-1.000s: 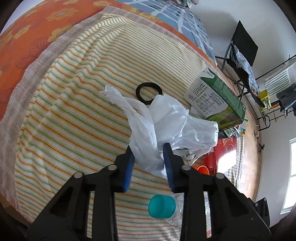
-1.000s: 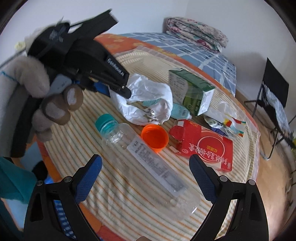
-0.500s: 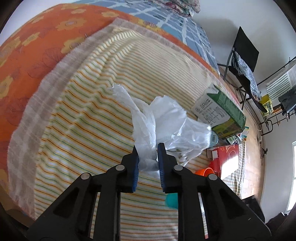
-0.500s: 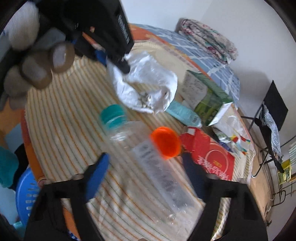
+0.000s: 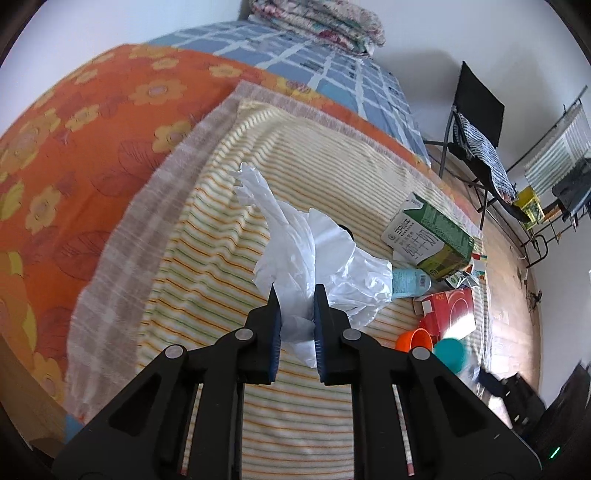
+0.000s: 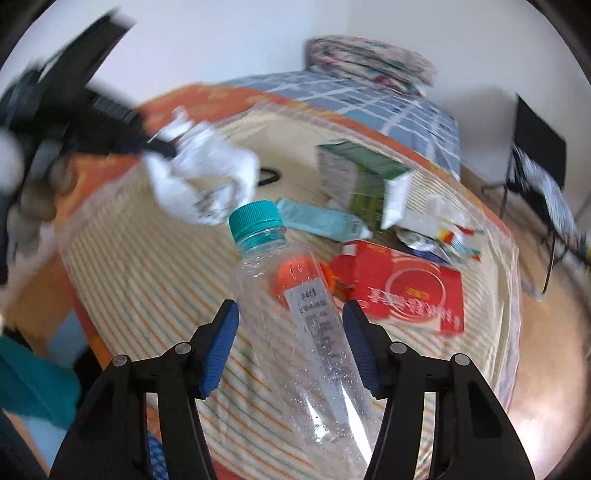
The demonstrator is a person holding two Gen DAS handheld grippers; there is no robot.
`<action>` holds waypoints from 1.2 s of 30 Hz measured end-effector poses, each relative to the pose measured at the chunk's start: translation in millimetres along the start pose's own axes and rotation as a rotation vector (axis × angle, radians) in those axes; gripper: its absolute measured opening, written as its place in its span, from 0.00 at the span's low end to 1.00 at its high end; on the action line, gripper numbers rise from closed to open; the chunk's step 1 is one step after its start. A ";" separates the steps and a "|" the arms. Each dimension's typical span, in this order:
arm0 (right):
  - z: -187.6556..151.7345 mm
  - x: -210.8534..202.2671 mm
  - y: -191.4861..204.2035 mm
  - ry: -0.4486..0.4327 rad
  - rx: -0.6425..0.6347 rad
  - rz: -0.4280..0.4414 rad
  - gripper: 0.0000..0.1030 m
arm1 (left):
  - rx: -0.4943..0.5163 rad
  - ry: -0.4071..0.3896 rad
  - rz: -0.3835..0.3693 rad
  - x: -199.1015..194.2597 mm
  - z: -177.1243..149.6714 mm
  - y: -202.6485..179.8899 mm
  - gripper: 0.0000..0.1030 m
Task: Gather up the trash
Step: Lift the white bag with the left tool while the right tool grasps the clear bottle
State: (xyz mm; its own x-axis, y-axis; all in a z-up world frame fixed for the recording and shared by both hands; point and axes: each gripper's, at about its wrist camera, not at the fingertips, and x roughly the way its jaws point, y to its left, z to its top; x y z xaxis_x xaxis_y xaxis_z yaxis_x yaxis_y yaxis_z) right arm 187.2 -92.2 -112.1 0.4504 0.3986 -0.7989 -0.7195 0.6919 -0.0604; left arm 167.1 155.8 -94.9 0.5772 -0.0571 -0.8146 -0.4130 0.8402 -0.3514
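The left gripper (image 5: 296, 314) is clenched on the white plastic bag (image 5: 325, 254), a bunched fold pinched between its blue pads. The left wrist view shows that pinch plainly; in the right wrist view the same gripper (image 6: 162, 147) is a dark blur at upper left with the bag (image 6: 205, 177) hanging from it, clear of the cloth.

The right gripper (image 6: 290, 332) has just been closing on the clear bottle (image 6: 295, 314), which lies between its pads, teal cap (image 6: 255, 218) pointing away. Whether the pads press on it cannot be told. The left wrist view gives only a blurred teal cap (image 5: 452, 352) at lower right.

Taking the milk carton (image 6: 358, 177) as landmark: a pale blue tube (image 6: 321, 219) lies just in front of it, a red box (image 6: 402, 288) nearer the camera, crumpled wrappers (image 6: 439, 229) to its right, and a black ring (image 6: 269, 175) to its left, behind the bag. An orange cup (image 6: 295, 273) shows through the bottle.

Everything rests on a striped cloth (image 5: 207, 236) spread over an orange flowered sheet (image 5: 92, 133) on a bed. Beyond the carton lie a blue checked cover (image 5: 332, 70) and folded quilts (image 5: 317, 18) against a white wall. To its right, on a wooden floor, stands a black folding chair (image 5: 476, 110).
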 end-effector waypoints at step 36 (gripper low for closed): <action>-57.7 -128.5 -12.3 -0.225 0.318 0.218 0.54 | 0.437 0.044 -0.165 -111.2 -175.9 -56.0 0.12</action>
State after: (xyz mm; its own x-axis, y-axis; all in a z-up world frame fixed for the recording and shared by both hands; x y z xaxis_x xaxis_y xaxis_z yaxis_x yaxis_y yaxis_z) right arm 107.7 -186.7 -43.2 0.4357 0.6525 -0.6201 -0.6281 0.7138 0.3098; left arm 2.1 20.3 -65.8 0.5762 -0.2242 -0.7860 0.0231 0.9657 -0.2585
